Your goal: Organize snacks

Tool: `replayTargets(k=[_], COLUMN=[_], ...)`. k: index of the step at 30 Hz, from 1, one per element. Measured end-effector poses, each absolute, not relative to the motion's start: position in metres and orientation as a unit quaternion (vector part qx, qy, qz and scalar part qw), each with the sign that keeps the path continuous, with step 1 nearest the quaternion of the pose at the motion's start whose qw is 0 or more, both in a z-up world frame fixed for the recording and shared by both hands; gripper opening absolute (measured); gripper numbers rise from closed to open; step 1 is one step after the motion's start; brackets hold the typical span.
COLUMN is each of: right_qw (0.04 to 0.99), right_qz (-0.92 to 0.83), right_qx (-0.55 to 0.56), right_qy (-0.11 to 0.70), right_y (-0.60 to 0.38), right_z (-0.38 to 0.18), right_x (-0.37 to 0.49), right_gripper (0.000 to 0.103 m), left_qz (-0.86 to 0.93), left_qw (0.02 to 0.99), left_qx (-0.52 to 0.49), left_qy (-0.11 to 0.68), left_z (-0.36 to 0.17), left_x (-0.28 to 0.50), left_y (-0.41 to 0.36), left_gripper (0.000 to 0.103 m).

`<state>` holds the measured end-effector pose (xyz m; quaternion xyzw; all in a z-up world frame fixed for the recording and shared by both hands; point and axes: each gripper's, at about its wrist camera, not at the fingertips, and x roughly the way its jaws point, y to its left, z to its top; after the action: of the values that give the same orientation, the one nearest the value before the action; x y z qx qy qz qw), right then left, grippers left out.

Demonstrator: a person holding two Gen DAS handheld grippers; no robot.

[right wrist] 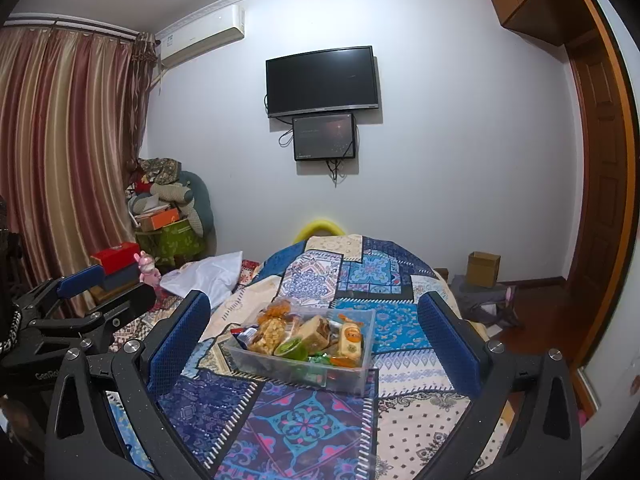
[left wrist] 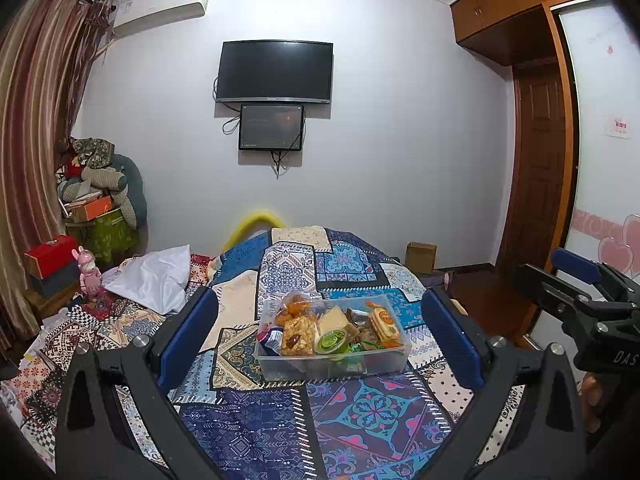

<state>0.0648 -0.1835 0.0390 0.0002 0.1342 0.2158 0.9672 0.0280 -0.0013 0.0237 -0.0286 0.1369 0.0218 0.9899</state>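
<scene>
A clear plastic box point(left wrist: 396, 360) point(right wrist: 362, 376) full of wrapped snacks sits on the patterned bed cover. Among the snacks are a nut bar point(left wrist: 298, 334) point(right wrist: 269, 334), a green jelly cup point(left wrist: 331, 341) point(right wrist: 294, 348) and an orange-labelled packet point(left wrist: 385, 322) point(right wrist: 350, 338). My left gripper point(left wrist: 320, 336) is open, with its blue pads wide on either side of the box and short of it. The right gripper point(right wrist: 316, 338) is open too, also framing the box from the near side with nothing between its fingers. In each wrist view the other gripper shows at the edge point(left wrist: 580, 300) point(right wrist: 80, 312).
The patchwork bed cover point(left wrist: 352, 412) point(right wrist: 304, 420) spreads around the box. White cloth point(left wrist: 156, 276) and a pink toy rabbit point(left wrist: 90, 274) lie at the left. A cardboard box point(left wrist: 420, 257) stands on the floor by the wall. A TV point(left wrist: 274, 72) hangs ahead.
</scene>
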Motion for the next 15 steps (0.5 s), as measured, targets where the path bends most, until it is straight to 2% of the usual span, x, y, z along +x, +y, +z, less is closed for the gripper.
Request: replayTargets(k=[15], right_qw=[0.967], right_qz=[0.216], right_qx=[0.002], right_qy=[0.135], right_y=[-0.1822], right_z=[0.0372], right_x=[0.0635], right_gripper=[0.103], left_qz=[0.023], left_qw=[0.99], left_qx=[-0.032], left_qy=[0.138], left_z=[0.0221], left_x=[0.0296], left_y=[-0.0006], left_gripper=[0.103])
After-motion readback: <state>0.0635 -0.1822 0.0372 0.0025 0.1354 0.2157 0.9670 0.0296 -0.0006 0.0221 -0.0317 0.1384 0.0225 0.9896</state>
